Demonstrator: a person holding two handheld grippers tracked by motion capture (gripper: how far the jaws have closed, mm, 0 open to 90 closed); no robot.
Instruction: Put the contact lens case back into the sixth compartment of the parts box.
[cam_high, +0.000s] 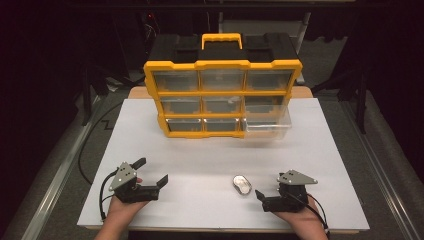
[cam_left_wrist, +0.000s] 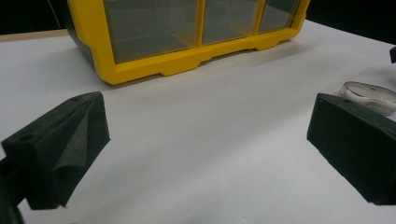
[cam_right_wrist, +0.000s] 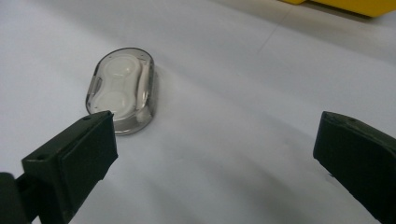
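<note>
A small clear oval case (cam_high: 242, 184) with two white round wells lies on the white table (cam_high: 200, 155), front centre-right. In the right gripper view the case (cam_right_wrist: 120, 91) lies just beyond the left jaw, outside the gap. My right gripper (cam_high: 270, 186) rests on the table to the right of the case, open and empty (cam_right_wrist: 215, 154). My left gripper (cam_high: 151, 171) rests at the front left, open wide with nothing between its fingers (cam_left_wrist: 208, 140). In the left gripper view the case (cam_left_wrist: 369, 95) peeks over the right jaw.
A yellow and black organizer (cam_high: 222, 95) with clear drawers stands at the back centre of the table. Its bottom right drawer (cam_high: 267, 127) is pulled out. The organizer's yellow base (cam_left_wrist: 187, 60) faces my left gripper across bare table, and its edge (cam_right_wrist: 345, 4) shows in the right gripper view.
</note>
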